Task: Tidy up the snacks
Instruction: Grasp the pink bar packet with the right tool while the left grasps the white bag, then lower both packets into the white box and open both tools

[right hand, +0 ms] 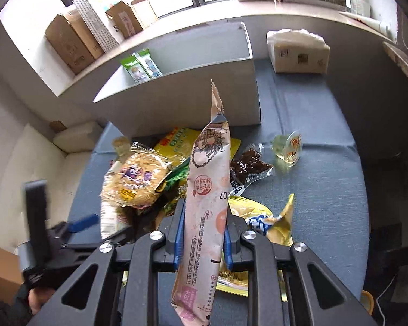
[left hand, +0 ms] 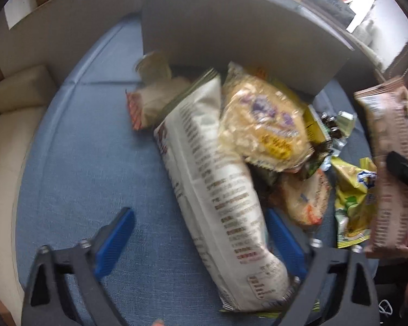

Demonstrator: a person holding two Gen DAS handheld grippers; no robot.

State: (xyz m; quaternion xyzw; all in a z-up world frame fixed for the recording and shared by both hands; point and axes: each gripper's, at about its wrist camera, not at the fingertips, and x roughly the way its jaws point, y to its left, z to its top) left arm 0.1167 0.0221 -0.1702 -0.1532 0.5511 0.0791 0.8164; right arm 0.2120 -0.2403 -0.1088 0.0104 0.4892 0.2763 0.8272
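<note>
A pile of snacks lies on the blue cushion (left hand: 81, 176) before a grey box (right hand: 193, 100). My left gripper (left hand: 201, 222) is open, its blue pads either side of a long white snack bag (left hand: 217, 190) that lies on the cushion. A round cake pack (left hand: 261, 125) lies beside it. My right gripper (right hand: 204, 217) is shut on a long pink snack bar (right hand: 206, 198) and holds it upright above the pile; the bar also shows in the left wrist view (left hand: 389, 163). Two green packs (right hand: 141, 65) stand inside the grey box.
A jelly cup (right hand: 288, 149), a dark snack pack (right hand: 250, 165) and yellow packs (right hand: 274, 217) lie on the cushion. A tissue box (right hand: 299, 51) stands right of the grey box. Cardboard boxes (right hand: 73, 43) sit on the ledge. A cream sofa (left hand: 8, 125) is at left.
</note>
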